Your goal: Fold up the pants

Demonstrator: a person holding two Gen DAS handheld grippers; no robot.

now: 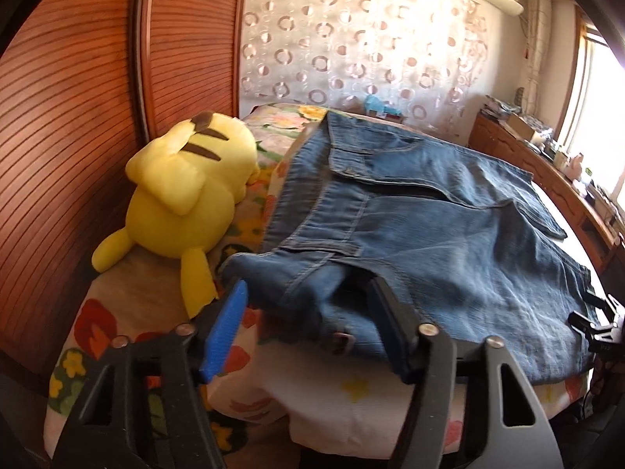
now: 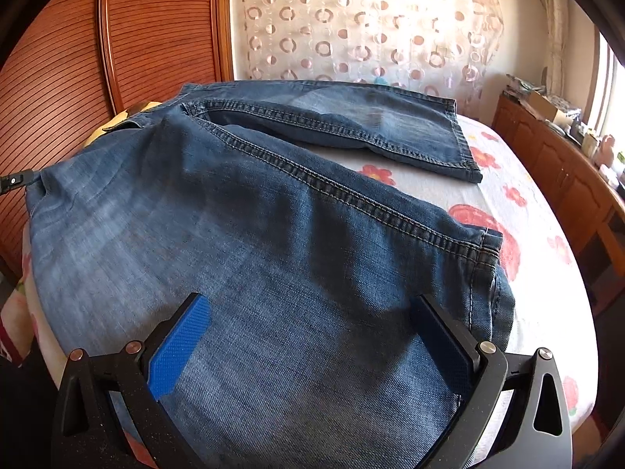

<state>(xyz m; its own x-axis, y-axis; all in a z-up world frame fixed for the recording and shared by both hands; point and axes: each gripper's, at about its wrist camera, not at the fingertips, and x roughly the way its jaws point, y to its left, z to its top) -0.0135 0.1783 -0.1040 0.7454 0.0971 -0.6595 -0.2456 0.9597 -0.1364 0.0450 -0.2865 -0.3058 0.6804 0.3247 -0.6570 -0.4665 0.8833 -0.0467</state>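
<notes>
A: Where are the jeans [image 2: 273,215]?

B: Spread on the flowered bed [image 2: 547,273], 2 legs fanning toward 2 o'clock in the right wrist view, waist end toward 9 o'clock.

A: Left tool [image 1: 308,308]?

B: About half open, straddling the bunched waist corner; whether the pads press the denim I cannot tell. A yellow plush toy [image 1: 187,195] sits at its 10 o'clock.

A: Right tool [image 2: 312,336]?

B: Wide open above the near leg, gripping nothing. The leg's long axis runs toward 2 o'clock, so I'd judge the left is nearer a grip.
</notes>
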